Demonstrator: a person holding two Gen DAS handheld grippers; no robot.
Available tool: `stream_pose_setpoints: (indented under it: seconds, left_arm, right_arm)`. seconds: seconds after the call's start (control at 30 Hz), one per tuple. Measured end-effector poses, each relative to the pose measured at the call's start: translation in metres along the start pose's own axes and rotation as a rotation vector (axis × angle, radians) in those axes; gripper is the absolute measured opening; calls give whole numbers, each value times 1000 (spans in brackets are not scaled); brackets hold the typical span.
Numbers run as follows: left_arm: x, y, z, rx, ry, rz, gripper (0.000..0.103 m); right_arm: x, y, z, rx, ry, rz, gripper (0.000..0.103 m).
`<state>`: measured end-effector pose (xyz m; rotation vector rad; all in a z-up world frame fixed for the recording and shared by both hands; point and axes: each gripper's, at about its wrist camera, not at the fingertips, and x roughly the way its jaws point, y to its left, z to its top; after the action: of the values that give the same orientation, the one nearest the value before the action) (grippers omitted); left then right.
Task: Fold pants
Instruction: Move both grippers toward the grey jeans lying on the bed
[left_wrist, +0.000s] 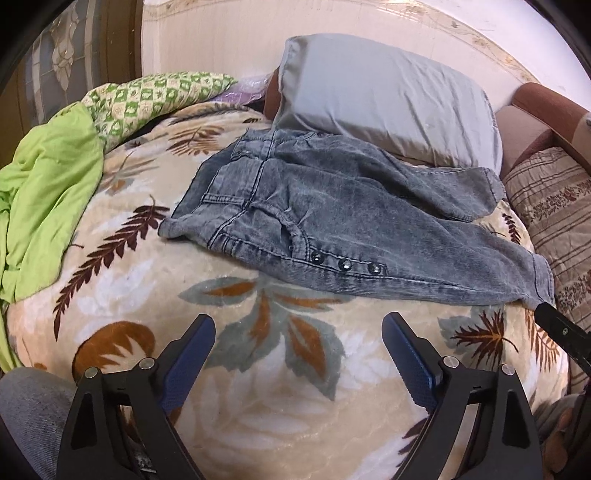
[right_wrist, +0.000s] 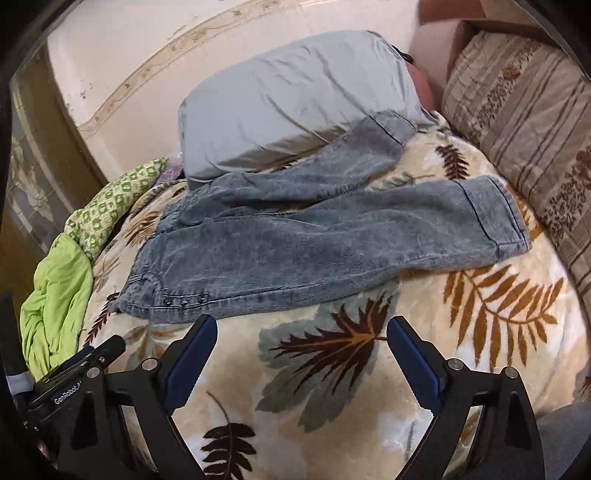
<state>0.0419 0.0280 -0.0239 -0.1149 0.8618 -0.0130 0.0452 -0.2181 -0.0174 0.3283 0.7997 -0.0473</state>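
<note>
Grey denim pants (left_wrist: 332, 218) lie spread flat on a leaf-patterned blanket (left_wrist: 258, 369), just in front of a grey pillow (left_wrist: 388, 99), one leg touching it. Left gripper (left_wrist: 298, 332) and right gripper (right_wrist: 302, 334) hover over the blanket, both gaping wide, holding nothing.

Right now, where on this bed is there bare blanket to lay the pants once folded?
The widest free patch is the leaf-print blanket on the near side of the jeans, ahead of both open claws. A smaller strip lies between the jeans' waist and the green cloth. Behind the jeans it is crowded: the grey pillow touches the far leg.
</note>
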Motion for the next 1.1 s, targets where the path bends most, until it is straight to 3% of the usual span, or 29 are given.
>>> stream_pose_setpoints:
  seconds: [0.33, 0.7, 1.03, 1.1]
  left_arm:
    - [9, -15, -3, 53, -13, 31, 90]
    - [16, -14, 5, 41, 7, 28, 89]
    - [9, 7, 25, -12, 41, 36, 88]
    - [9, 11, 31, -22, 55, 45, 88]
  right_arm:
    - [7, 2, 3, -14, -9, -4, 93]
    - [20, 9, 3, -43, 36, 21, 86]
    - [16, -15, 4, 79, 60, 30, 86]
    - [17, -18, 5, 109, 78, 65, 86]
